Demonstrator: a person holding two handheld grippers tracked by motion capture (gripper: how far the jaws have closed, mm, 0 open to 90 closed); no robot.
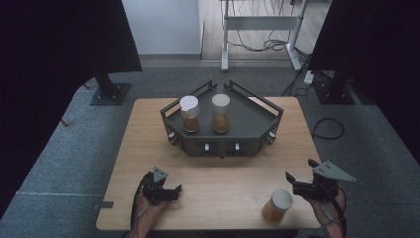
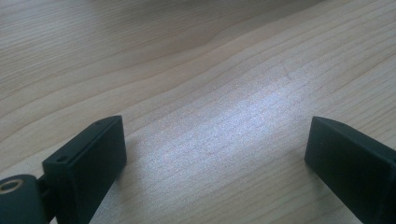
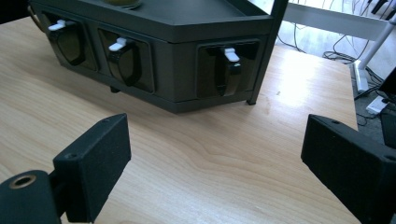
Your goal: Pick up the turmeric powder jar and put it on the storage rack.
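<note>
- Glass jar with white lid and amber-brown contents: upright near the front right edge of the light wooden table, just left of the right gripper, apart from it.
- Right gripper: jaws spread wide, empty, aimed toward the dark grey angular metal rack.
- Left gripper: jaws apart, empty, low over bare wood.
- Risk, judged: could tip or slide off the near edge if nudged sideways by a jaw.
- Two similar jars already on the rack.

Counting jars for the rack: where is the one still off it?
High view: the loose jar stands on the table's near right edge, just left of the right claw.
</note>
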